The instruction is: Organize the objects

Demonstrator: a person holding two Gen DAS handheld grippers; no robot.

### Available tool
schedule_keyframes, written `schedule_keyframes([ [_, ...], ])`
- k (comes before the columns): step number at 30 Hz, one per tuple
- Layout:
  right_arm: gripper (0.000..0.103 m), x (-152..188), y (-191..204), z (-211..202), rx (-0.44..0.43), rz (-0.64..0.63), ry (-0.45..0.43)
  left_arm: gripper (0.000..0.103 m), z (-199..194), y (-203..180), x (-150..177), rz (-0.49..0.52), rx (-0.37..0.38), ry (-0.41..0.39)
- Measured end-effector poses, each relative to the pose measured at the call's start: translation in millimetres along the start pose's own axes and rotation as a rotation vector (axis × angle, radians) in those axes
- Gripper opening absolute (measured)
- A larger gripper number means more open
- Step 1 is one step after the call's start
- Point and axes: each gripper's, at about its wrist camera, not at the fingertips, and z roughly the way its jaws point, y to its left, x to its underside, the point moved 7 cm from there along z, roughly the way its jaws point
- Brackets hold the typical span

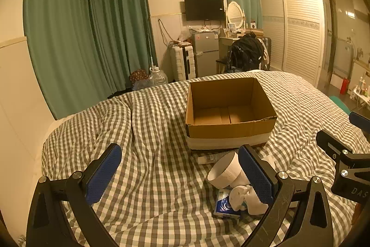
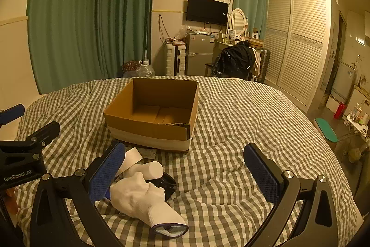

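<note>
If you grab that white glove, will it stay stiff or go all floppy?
Probably floppy: the white glove lies crumpled and creased on the checked bedspread. It looks like soft knit, so likely light and not slippery. It should not roll.

Blue packet half hidden under white sock

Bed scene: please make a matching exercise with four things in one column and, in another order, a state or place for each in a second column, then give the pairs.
Things:
1. cardboard box
2. white glove
3. paper cup
4. left gripper

States or places:
A. lies on its side on the checked cover
B. open, nothing between its fingers
C. stands open, nothing visible inside
D. lies crumpled on the cover, cuff toward the right wrist camera

Pairs: 1-C, 2-D, 3-A, 4-B
</note>
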Motion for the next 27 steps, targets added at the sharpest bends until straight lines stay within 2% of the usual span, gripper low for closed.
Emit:
schedule_keyframes([
  [27, 0.103, 1.2, 5.6, -0.9, 0.001, -0.008, 0.012, 0.103, -0.7, 5.7, 6.9, -0.025, -0.020, 0.013],
])
